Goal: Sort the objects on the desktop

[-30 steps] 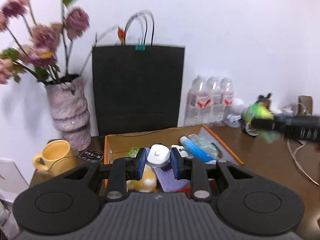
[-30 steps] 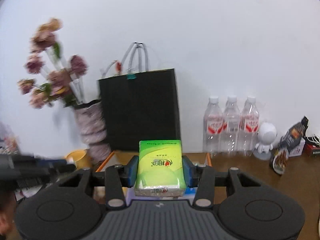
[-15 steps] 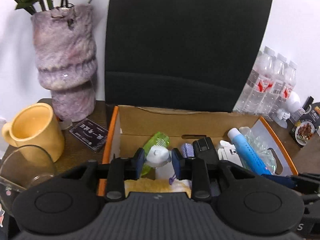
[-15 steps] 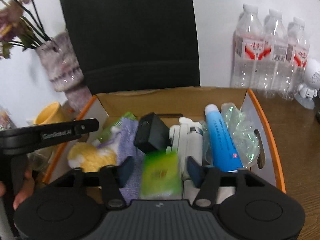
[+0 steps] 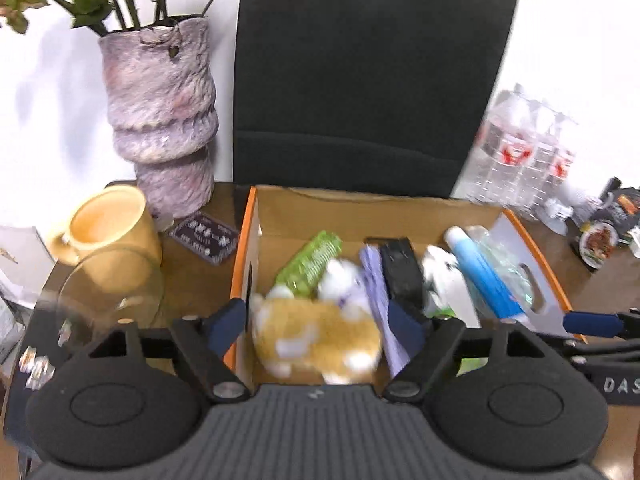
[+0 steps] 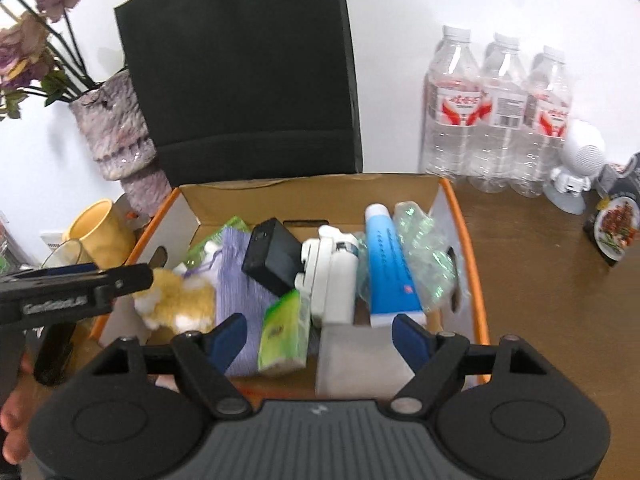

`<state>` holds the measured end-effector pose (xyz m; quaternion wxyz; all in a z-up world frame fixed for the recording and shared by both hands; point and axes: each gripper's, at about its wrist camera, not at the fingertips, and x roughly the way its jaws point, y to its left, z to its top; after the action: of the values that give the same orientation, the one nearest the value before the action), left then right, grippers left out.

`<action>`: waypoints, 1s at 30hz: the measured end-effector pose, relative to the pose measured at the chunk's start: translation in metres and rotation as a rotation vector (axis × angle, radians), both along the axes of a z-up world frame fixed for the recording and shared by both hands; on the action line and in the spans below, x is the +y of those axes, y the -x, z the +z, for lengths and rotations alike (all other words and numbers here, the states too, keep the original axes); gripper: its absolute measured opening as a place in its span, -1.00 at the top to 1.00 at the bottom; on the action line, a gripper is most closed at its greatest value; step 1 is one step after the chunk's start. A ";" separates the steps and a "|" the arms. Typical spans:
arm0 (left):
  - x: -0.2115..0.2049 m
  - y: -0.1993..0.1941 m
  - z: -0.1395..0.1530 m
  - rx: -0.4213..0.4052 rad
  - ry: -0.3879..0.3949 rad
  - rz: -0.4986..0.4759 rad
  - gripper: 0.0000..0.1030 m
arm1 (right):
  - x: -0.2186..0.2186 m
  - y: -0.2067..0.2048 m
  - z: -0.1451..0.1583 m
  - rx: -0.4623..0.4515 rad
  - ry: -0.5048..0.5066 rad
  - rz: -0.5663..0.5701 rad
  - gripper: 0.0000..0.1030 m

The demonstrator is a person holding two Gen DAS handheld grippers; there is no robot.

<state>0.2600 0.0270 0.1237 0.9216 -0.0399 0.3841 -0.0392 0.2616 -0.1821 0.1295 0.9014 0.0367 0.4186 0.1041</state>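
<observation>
An orange-rimmed cardboard box (image 5: 242, 256) (image 6: 472, 264) holds several items. My left gripper (image 5: 316, 326) hangs over its left end, jaws opening wide, nothing pressed between the pads. Under it lie a yellow plush toy (image 5: 316, 340) and a blurred small white object (image 5: 340, 280). My right gripper (image 6: 318, 336) hovers over the box's near side, jaws also opening. A green tissue pack (image 6: 282, 328) lies loose in the box between the pads, touching neither. A purple pouch (image 6: 240, 280), a black box (image 6: 272, 260), a white holder (image 6: 330, 276) and a blue tube (image 6: 390, 264) fill the rest.
A black paper bag (image 6: 240, 72) stands behind the box. A stone-look vase (image 5: 160, 120), a yellow mug (image 5: 112, 228) and a glass (image 5: 108, 292) crowd the left. Three water bottles (image 6: 496, 112), a white robot figure (image 6: 576, 168) and a small picture item (image 6: 616, 228) stand right.
Both grippers came down over the box and opened. The left let go of the small white object, the right let go of the green tissue pack; both now lie in the box.
</observation>
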 end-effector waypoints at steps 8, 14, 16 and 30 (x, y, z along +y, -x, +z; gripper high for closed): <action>-0.003 0.106 -0.004 -0.067 0.013 -0.026 -0.98 | -0.004 0.107 0.008 -0.100 -0.019 0.043 -0.64; -0.005 0.196 -0.053 -0.063 0.029 0.017 -1.00 | -0.007 0.200 -0.034 -0.128 -0.035 0.074 -0.66; -0.005 0.219 -0.072 -0.048 0.027 0.038 -1.00 | -0.007 0.224 -0.054 -0.120 -0.012 0.063 -0.66; -0.020 0.276 -0.118 -0.061 -0.111 0.079 -1.00 | -0.005 0.278 -0.104 -0.120 0.081 0.013 -0.79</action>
<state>-0.0162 0.0072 0.0059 0.9344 -0.0023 0.3557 0.0173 -0.0167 -0.1868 0.0255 0.9250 -0.0089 0.3678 0.0947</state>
